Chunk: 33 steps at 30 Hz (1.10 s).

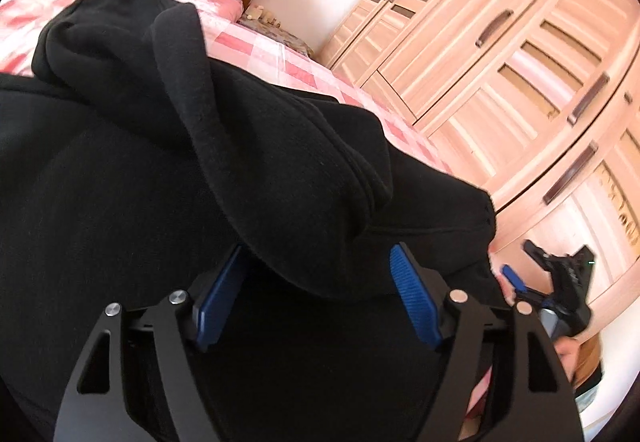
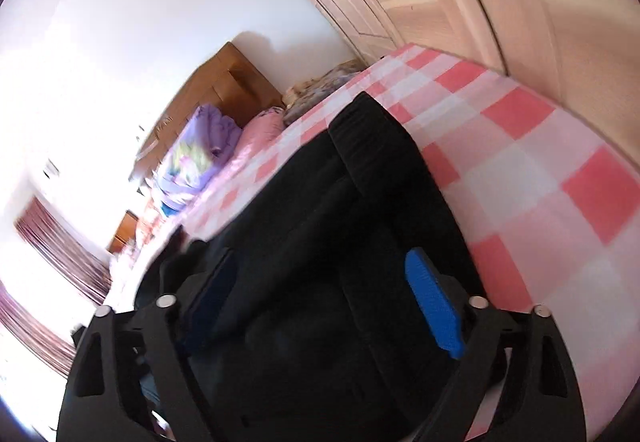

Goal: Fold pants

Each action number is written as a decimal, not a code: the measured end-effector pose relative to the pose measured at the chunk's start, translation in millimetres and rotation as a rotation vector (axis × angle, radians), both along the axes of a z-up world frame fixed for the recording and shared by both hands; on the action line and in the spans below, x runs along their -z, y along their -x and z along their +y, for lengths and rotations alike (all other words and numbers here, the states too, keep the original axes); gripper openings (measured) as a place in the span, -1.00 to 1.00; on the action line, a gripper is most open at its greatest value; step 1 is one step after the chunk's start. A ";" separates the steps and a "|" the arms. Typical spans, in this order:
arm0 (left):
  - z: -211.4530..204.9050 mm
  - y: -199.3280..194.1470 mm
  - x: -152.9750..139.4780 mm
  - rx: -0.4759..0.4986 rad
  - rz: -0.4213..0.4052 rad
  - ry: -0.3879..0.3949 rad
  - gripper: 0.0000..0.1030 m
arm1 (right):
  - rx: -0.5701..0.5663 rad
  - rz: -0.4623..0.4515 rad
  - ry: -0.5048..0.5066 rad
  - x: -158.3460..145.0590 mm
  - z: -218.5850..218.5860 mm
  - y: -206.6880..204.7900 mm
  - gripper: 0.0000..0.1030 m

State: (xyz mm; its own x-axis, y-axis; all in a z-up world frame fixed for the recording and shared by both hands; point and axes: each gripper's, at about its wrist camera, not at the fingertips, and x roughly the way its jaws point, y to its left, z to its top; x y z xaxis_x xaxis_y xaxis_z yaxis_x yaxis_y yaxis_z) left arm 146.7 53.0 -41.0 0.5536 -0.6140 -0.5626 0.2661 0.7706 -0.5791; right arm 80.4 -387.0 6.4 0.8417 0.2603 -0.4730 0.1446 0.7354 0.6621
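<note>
1. Black pants [image 1: 168,161] lie bunched on the pink checked bed [image 2: 540,145].
2. Left gripper [image 1: 316,282]: fingers spread, fabric loose between them.
3. Right gripper [image 2: 320,294]: fingers apart over the pants.

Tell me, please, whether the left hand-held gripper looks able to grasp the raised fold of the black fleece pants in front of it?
Probably yes: the left hand-held gripper stands open with the black fleece pants bunched between its blue pads, and nothing lies in the way.
</note>
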 end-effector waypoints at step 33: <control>56.7 -48.8 -142.1 -0.135 -0.192 0.121 -0.75 | 0.027 -0.173 -0.017 -65.6 -12.7 -1.4 -0.62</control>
